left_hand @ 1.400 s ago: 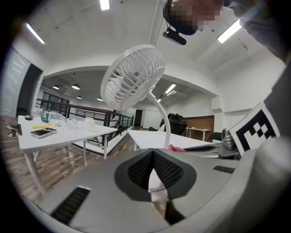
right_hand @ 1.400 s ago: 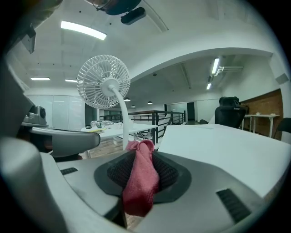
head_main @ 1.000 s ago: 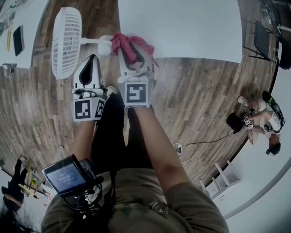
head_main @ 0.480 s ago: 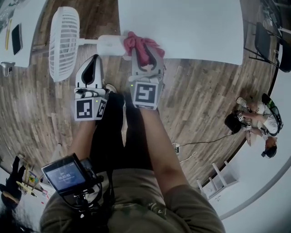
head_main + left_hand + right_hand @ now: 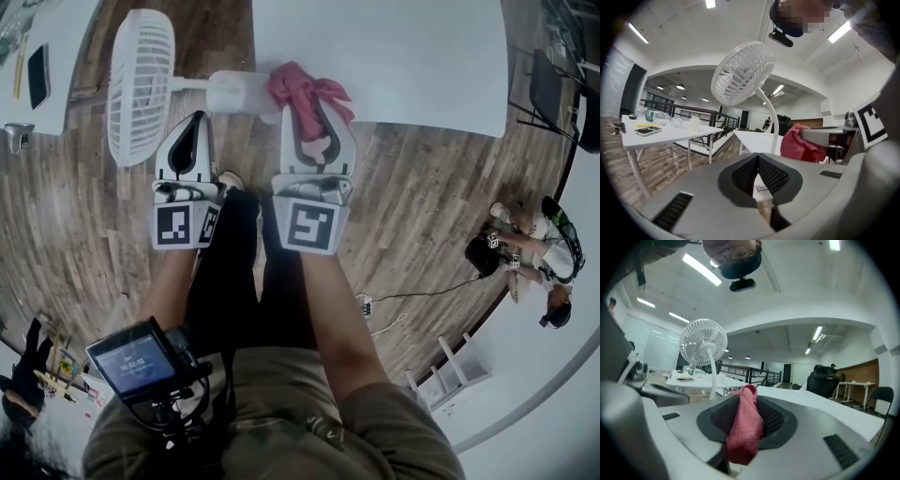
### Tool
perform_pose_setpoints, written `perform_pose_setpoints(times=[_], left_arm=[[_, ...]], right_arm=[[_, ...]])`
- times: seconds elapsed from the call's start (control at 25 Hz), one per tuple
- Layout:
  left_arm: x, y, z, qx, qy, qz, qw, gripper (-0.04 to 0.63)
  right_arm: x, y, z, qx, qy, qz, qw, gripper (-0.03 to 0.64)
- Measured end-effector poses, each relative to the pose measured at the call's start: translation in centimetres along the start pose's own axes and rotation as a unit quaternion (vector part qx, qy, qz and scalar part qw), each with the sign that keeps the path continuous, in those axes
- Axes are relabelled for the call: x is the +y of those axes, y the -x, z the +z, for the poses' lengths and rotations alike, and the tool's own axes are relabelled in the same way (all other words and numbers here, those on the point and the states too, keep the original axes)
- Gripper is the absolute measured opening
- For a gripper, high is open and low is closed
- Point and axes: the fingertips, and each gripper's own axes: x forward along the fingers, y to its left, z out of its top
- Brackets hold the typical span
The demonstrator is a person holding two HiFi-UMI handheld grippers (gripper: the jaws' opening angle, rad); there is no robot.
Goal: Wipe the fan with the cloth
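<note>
Two grippers sit centre frame in the head view. Left gripper (image 5: 191, 120) is clenched on nothing, tips just below the white fan (image 5: 139, 84) at upper left. Right gripper (image 5: 315, 117) clamps the red cloth (image 5: 302, 86), bunched beside the fan's base (image 5: 234, 92) at the white table (image 5: 403, 56) edge.

The fan (image 5: 141, 84) is smooth white plastic with a faint sheen. The cloth (image 5: 745, 427) is red woven fabric, nubbly and matt. The left hand-held gripper (image 5: 758, 161) and the right hand-held gripper (image 5: 746, 399) have matt grey plastic shells and black ribbed pads (image 5: 774, 176). The worktop (image 5: 394, 56) is smooth matt white, and the floor (image 5: 422, 206) is wood-grain planks.
</note>
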Motion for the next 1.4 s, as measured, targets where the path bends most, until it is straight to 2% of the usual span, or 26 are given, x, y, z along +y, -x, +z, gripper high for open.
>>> perform_pose_setpoints(times=[0.16, 0.36, 0.6, 0.8, 1.04, 1.2, 1.4], left_arm=[[0.4, 0.5, -0.4, 0.001, 0.003, 0.002, 1.0, 0.02], [0.8, 1.1, -0.4, 0.002, 0.007, 0.007, 0.9999, 0.02], [0.8, 1.0, -0.2, 0.002, 0.003, 0.0, 1.0, 0.02], [-0.2, 0.3, 0.7, -0.01, -0.009, -0.021, 0.9997, 0.02], [-1.6, 0.7, 1.2, -0.015, -0.002, -0.035, 0.9993, 0.02], [-1.3, 0.9, 1.0, -0.012, 0.007, -0.027, 0.9995, 0.02], [-1.1, 0.9, 0.7, -0.007, 0.014, -0.02, 0.9997, 0.02]], right_arm=[[2.1, -0.8, 1.8, -0.031, -0.072, 0.029, 0.996, 0.14], [4.7, -1.9, 0.6, -0.013, -0.097, 0.044, 0.994, 0.14], [4.8, -2.6, -1.0, 0.004, -0.097, 0.041, 0.994, 0.14], [5.3, -3.0, -1.9, 0.012, -0.084, 0.042, 0.996, 0.139], [5.4, -2.8, -3.2, 0.026, -0.089, 0.036, 0.995, 0.14], [5.3, -3.1, -3.8, 0.034, -0.112, 0.039, 0.992, 0.14], [5.5, -3.2, -4.0, 0.046, -0.085, 0.045, 0.994, 0.14]])
